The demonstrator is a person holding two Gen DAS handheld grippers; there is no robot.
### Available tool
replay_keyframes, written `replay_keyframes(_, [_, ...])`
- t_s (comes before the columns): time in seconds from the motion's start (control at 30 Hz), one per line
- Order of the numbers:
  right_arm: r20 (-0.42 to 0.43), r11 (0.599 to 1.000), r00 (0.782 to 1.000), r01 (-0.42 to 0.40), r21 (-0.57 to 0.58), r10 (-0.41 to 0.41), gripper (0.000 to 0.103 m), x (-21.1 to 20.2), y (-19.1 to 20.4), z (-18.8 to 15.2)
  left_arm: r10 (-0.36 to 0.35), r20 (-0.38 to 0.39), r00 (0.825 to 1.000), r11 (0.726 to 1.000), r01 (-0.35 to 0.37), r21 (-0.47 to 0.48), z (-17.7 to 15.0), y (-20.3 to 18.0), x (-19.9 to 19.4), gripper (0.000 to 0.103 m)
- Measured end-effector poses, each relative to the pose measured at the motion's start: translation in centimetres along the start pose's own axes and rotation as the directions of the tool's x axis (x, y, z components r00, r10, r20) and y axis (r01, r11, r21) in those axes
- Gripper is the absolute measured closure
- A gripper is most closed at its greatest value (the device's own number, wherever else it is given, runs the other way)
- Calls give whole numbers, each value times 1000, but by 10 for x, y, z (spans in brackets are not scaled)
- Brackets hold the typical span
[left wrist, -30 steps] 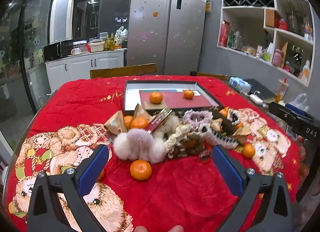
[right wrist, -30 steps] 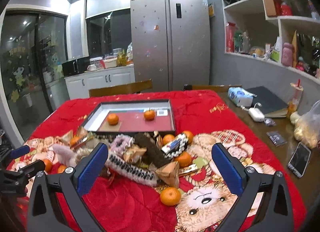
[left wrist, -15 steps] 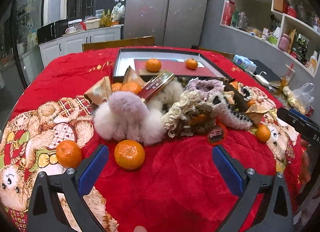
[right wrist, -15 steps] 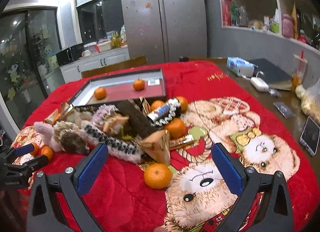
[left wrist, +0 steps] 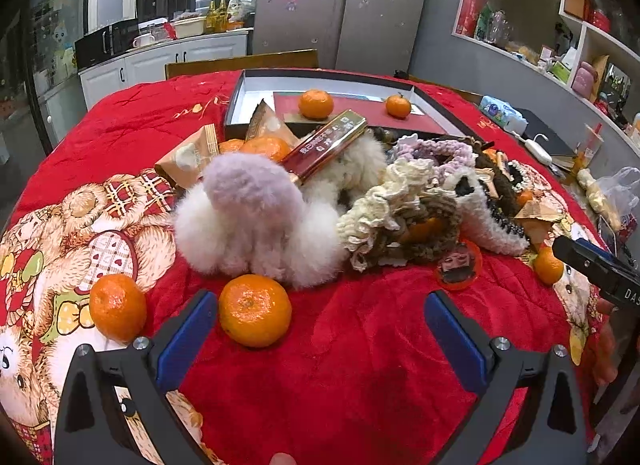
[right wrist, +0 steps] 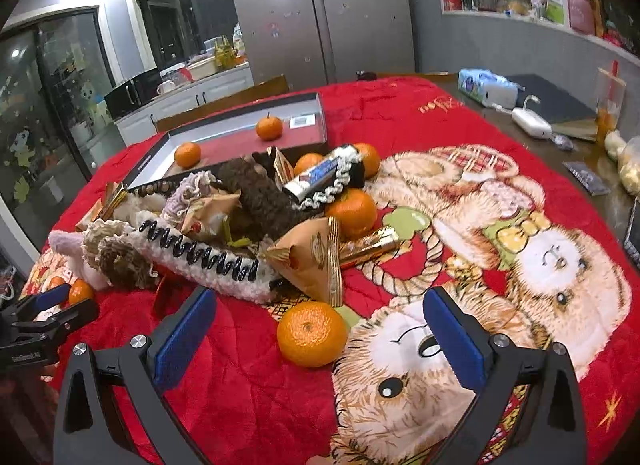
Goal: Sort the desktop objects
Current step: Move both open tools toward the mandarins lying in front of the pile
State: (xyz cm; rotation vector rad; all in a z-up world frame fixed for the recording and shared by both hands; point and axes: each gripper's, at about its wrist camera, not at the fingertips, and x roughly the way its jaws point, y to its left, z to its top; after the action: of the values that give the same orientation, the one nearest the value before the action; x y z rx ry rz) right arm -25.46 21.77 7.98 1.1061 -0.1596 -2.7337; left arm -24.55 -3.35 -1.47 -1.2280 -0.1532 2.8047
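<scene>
Through my left wrist camera, I am holding my left claw wide open and gripping nothing, low over the red blanket on the desk. A mandarin is sitting just inside my left finger, not touching it as far as I can tell, and a second mandarin is lying just outside that finger. Straight ahead, a fluffy pompom is leaning against a heap of knitted scrunchies. Beyond the heap a flat box is holding two more mandarins.

Through my right wrist camera, I am keeping my right claw open and empty too. One orange is resting between its fingers, nearer the middle. Just ahead, a gold snack packet and a black spiral hair tie are lying at the near edge of the heap.
</scene>
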Motion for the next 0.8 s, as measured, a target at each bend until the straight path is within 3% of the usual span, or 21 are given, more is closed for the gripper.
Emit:
replay_keyframes(0.2, [-36, 998, 999, -32, 57, 34, 0, 9, -8, -1, 21, -15, 1000, 1000, -21, -14, 1, 2, 9, 0])
replay_keyframes(0.53, [-52, 999, 998, -31, 39, 33, 0, 11, -5, -5, 11, -72, 997, 999, -14, -32, 3, 1, 29, 0])
replay_keyframes(0.67, [-76, 998, 997, -26, 59, 30, 16, 15, -9, -6, 23, -77, 997, 999, -25, -25, 3, -2, 33, 0])
replay_keyframes(0.8, [-85, 998, 996, -22, 56, 27, 16, 17, -8, -6, 69, -97, 993, 998, -67, 15, 5, -10, 40, 0])
